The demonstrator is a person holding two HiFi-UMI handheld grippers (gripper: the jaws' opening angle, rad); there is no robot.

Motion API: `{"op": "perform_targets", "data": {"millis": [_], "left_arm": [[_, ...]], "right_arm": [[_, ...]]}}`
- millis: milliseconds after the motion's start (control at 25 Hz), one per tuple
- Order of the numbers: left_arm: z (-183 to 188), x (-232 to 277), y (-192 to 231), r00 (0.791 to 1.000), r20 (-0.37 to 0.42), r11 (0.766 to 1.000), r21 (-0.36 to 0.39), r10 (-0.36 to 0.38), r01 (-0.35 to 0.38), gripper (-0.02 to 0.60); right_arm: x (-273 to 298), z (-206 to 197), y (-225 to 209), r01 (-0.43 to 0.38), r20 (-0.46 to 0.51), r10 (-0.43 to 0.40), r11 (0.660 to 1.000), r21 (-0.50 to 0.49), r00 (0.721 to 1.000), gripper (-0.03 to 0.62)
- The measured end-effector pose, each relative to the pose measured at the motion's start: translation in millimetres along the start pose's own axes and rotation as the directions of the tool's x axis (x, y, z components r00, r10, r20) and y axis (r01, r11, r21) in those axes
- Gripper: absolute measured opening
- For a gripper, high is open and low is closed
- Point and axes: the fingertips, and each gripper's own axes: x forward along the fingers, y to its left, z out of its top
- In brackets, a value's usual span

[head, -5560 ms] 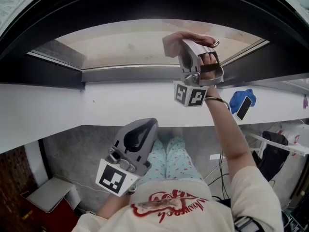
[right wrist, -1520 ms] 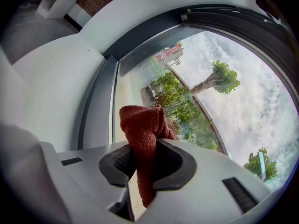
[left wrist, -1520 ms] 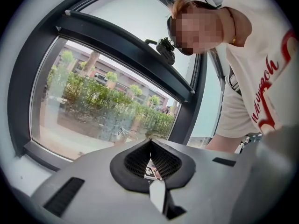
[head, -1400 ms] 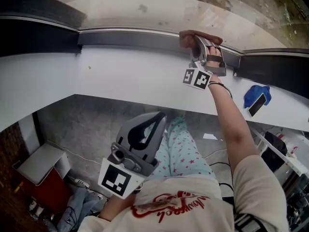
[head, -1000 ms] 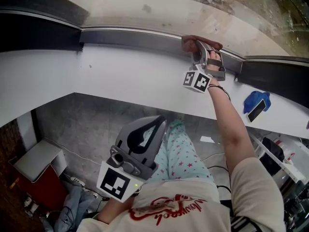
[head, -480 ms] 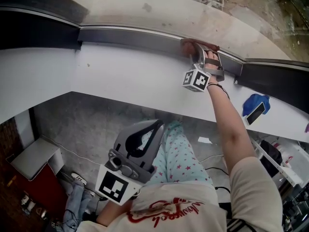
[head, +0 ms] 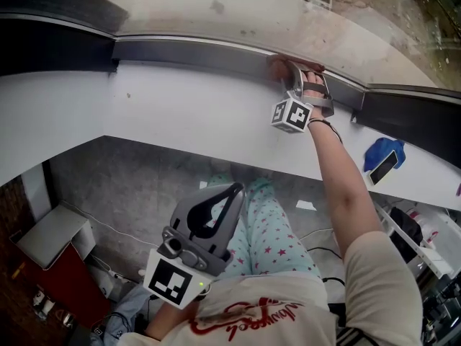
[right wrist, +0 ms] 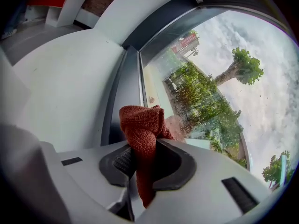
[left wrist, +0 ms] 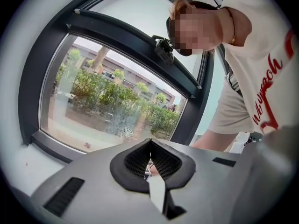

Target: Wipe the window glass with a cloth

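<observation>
Right gripper (head: 290,74) reaches out over the white sill (head: 180,114), arm extended. Its jaws are clamped on a red-brown cloth (right wrist: 140,125), with the bunched end standing out past the jaw tips. The cloth (head: 277,65) presses against the bottom edge of the window glass (right wrist: 210,78), where the pane meets the dark frame (head: 187,49), right of that edge's middle. The pane shows spots and streaks, with trees and sky beyond it. Left gripper (head: 216,211) is held low near the person's torso, well apart from the window. In the left gripper view its jaws are closed tip to tip with nothing between them.
</observation>
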Motion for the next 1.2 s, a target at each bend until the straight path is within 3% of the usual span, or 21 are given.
{"op": "perform_targets", "data": {"millis": [640, 800, 960, 1080, 1200], "left_arm": [[8.1, 5.2, 3.8, 1.0, 0.01, 1.0, 0.013, 0.003, -0.003, 0.021], [41.4, 0.9, -18.2, 0.998, 0.064, 0.999, 0.054, -0.007, 0.003, 0.021], [89.1, -14.4, -52.4, 0.99, 0.138, 0.994, 0.108, -0.02, 0.005, 0.021], [111.0, -22.7, -64.6, 0.983, 0.174, 0.987, 0.159, -0.057, 0.029, 0.021], [124.5, -22.8, -67.4, 0.973, 0.19, 0.978, 0.185, -0.134, 0.099, 0.021]], "right_arm": [[-2.9, 10.7, -2.7, -0.049, -0.004, 0.049, 0.996, 0.068, 0.999, 0.078], [-59.2, 55.3, -47.1, 0.037, 0.103, -0.048, 0.994, 0.106, 0.994, 0.078], [-142.6, 101.2, -105.1, 0.111, 0.191, -0.142, 0.98, 0.166, 0.971, 0.078], [-189.9, 133.0, -157.8, 0.192, 0.238, -0.238, 0.96, 0.203, 0.941, 0.078], [-224.1, 154.5, -210.1, 0.291, 0.24, -0.345, 0.928, 0.235, 0.907, 0.078]]}}
